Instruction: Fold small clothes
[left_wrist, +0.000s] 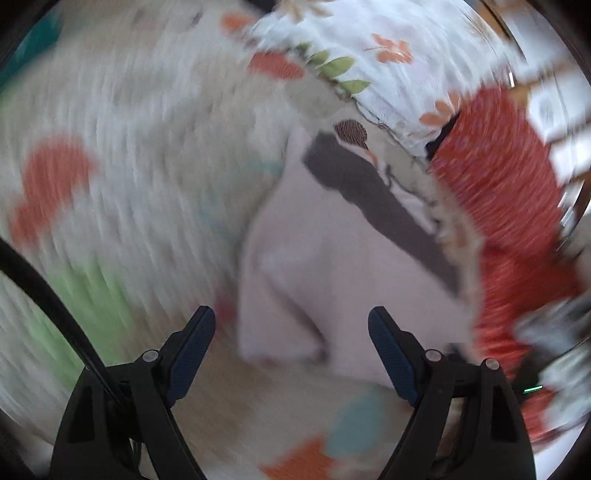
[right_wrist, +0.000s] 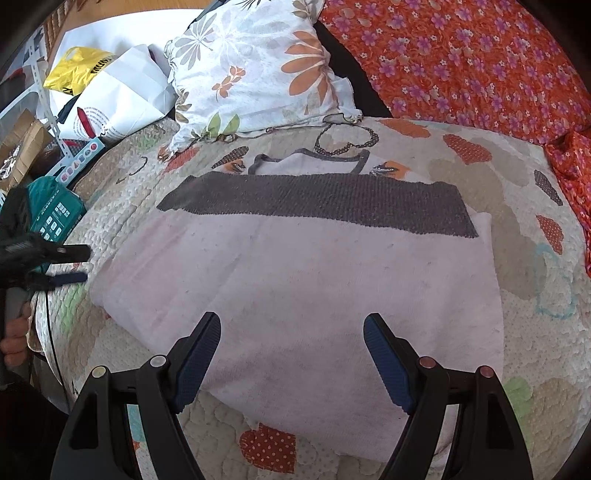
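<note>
The pale pink top (right_wrist: 295, 280) lies flat on the quilt (right_wrist: 517, 177) for folding, with the left gripper (left_wrist: 291, 332) and the right gripper (right_wrist: 291, 332) both spread apart, holding nothing.

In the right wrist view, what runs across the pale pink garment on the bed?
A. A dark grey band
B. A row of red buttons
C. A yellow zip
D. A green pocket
A: a dark grey band crosses the pale pink garment below its grey-trimmed neckline.

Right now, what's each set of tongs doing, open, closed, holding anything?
Left tongs: open, nothing held, over the pale pink garment.
Right tongs: open, empty, over the same garment.
</note>
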